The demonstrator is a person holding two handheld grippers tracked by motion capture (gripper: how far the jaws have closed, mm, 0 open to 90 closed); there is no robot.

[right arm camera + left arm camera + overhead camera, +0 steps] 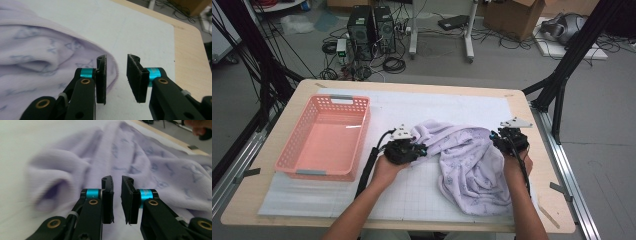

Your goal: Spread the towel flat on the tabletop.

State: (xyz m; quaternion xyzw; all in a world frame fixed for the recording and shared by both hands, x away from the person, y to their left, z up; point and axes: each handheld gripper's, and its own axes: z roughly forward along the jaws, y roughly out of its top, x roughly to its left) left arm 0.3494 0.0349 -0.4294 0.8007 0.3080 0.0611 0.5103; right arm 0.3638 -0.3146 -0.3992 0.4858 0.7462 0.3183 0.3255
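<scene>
A crumpled pale lilac knitted garment with a faint printed pattern [464, 160] is spread on the white gridded mat [412, 192] covering the wooden desk [552, 200], to the right of an empty pink plastic lattice basket [326, 137]. The left claw [422, 149] is held at the garment's left edge; in the left gripper view it [117, 185] is parted by a narrow gap, with nothing pinched. The right claw [498, 136] is placed at the right edge; it [116, 65] is spread wider, with the ribbed hem [110, 70] just beside one jaw and not gripped. For a clean pick-up, each hem is probably best slid fully between the pads before closing, so a single layer is caught and the cloth can be drawn flat.
</scene>
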